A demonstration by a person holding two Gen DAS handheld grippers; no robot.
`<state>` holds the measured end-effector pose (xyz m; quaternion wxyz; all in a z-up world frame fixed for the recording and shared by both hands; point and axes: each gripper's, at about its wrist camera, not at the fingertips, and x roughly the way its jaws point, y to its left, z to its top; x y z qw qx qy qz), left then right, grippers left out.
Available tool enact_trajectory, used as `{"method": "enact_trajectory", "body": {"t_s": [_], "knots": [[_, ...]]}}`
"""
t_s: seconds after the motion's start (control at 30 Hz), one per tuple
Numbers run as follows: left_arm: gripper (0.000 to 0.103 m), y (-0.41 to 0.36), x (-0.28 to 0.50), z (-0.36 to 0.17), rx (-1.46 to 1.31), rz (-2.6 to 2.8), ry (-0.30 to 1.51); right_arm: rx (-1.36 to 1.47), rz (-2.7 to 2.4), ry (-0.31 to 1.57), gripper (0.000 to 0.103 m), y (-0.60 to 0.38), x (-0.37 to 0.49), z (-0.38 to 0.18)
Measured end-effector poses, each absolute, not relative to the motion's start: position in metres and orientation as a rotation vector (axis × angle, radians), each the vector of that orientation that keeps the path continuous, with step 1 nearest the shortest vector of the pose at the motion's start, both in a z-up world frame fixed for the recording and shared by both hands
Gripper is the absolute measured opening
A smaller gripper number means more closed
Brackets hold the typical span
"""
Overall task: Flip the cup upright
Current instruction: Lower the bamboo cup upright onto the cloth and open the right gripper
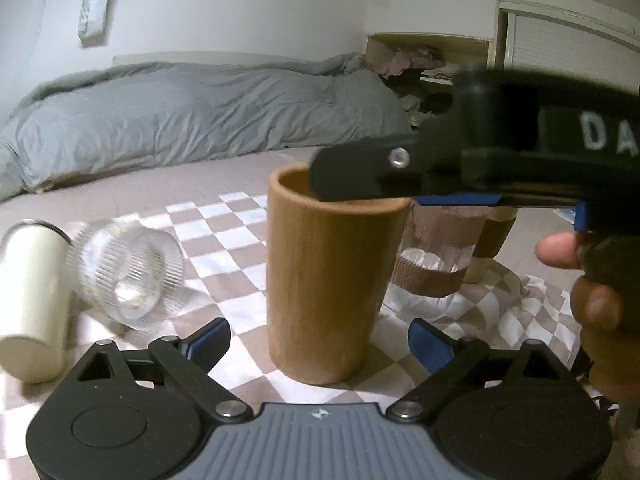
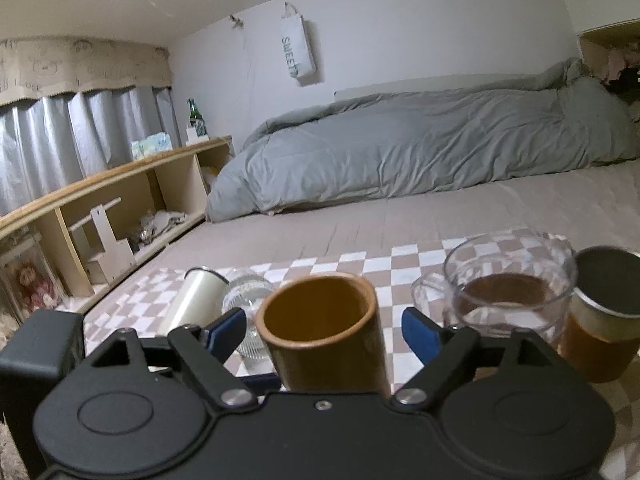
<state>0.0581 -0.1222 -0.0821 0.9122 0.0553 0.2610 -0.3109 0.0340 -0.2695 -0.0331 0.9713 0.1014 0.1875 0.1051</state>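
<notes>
From my left wrist view, my left gripper [image 1: 320,340] stands open around the upright wooden cup [image 1: 330,276] on the checkered cloth [image 1: 224,220], my right gripper [image 1: 362,178] crossing above its rim, while my right wrist view alone shows those jaws open astride the cup's mouth.

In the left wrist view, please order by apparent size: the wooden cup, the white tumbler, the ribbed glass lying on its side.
1. wooden cup, nearest the camera, so partly inflated
2. and 3. white tumbler and ribbed glass: similar, not ranked
</notes>
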Motion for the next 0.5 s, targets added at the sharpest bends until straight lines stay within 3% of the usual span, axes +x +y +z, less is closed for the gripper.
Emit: {"method": "enact_trajectory", "body": {"t_s": [0.5], "knots": [[0.103, -0.097, 0.017, -0.006, 0.098, -0.38, 0.386, 0.16, 0.119, 0.268, 0.1, -0.305, -0.014, 0.006]]}}
